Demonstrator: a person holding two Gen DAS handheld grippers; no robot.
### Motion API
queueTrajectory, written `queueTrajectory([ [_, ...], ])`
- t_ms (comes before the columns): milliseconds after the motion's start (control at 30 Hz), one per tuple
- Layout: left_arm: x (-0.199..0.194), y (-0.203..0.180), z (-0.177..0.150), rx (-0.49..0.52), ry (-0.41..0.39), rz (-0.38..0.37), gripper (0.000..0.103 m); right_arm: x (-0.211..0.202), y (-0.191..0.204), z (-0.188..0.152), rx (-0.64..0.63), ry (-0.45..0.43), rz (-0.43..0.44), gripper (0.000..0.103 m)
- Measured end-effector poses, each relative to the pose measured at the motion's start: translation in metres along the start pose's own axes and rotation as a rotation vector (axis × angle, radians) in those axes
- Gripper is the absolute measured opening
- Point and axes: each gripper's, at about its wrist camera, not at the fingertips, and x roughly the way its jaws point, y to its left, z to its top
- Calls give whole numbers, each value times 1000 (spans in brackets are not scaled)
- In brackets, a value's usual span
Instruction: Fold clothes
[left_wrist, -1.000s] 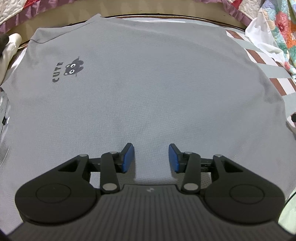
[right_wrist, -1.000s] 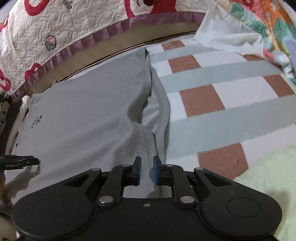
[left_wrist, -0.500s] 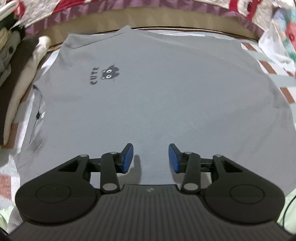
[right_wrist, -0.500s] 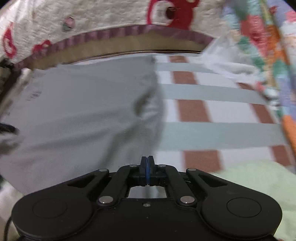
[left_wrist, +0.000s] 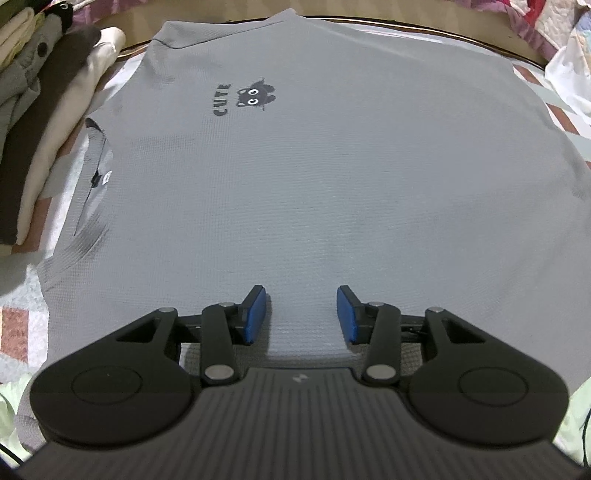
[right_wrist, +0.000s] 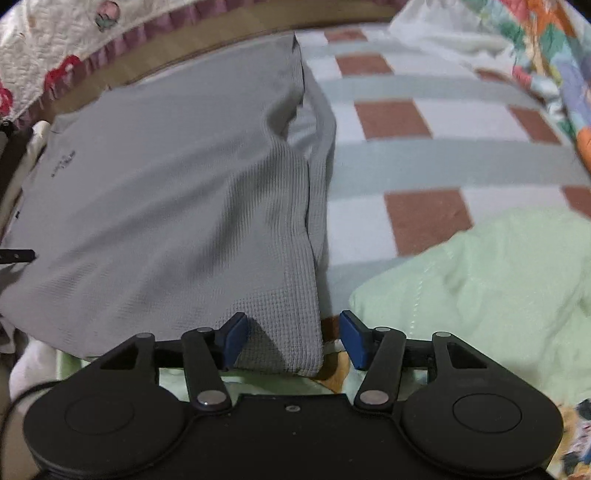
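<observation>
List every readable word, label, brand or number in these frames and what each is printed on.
"CUTE": dark print on the grey shirt, beside a small cartoon animal face.
Neck label inside the collar: too small to read.
Left claw body logo: a mark, no letters.

You have a grey waffle-knit T-shirt (left_wrist: 314, 177) spread front-up on the bed, which is covered by a sheet checked in brown, white and pale green. Its chest carries a small dark print: the word "CUTE" beside a cartoon cat face (left_wrist: 255, 96). The neckline points to your left, with a dark label showing inside the collar. From the right wrist view, the shirt (right_wrist: 166, 192) lies mostly flat with soft ripples, and its right edge is turned so one layer overlaps another along a long seam; the near corner hangs just over a pale green cloth.
</observation>
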Motion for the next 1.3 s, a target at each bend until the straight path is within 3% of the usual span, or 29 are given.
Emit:
queueTrajectory([
  [33,0,2,0,-3,-1,0,41,0,2,-1,-18,-18,3,63],
  [67,-1,3,0,-6,-1,0,41,-1,4,-1,-38,-37,2,40],
  [100,-1,4,0,-8,-2,0,41,-12,8,-1,-76,-58,-18,8],
  [133,-2,6,0,-10,-3,0,41,-23,11,-1,-114,-78,-38,6],
  [267,-6,12,-3,10,15,14,41,-68,26,0,-268,-156,-119,5],
  [300,-4,15,-4,11,25,20,41,-72,27,-3,-303,-135,-138,4],
  [467,-3,27,-7,14,62,39,41,-34,15,-15,-227,20,-118,5],
  [667,-10,45,-12,-27,68,52,41,-27,22,-8,-263,65,-149,6],
  [733,-13,50,-13,-36,66,58,41,-25,17,-5,-283,107,-166,1],
  [767,-17,52,-13,-36,60,61,41,-20,19,12,-281,77,-145,1],
  [933,-31,61,-7,-29,-7,73,45,3,26,96,-268,-76,-41,30],
  [1067,-26,77,3,-107,-120,59,45,21,31,162,-257,-198,42,32],
  [1167,-22,87,10,-155,-135,69,45,37,35,212,-250,-285,96,39],
  [1200,-23,91,12,-160,-137,69,45,56,32,228,-256,-290,53,44],
  [1300,-28,107,17,-137,-117,114,45,103,31,268,-304,-366,-76,45],
])
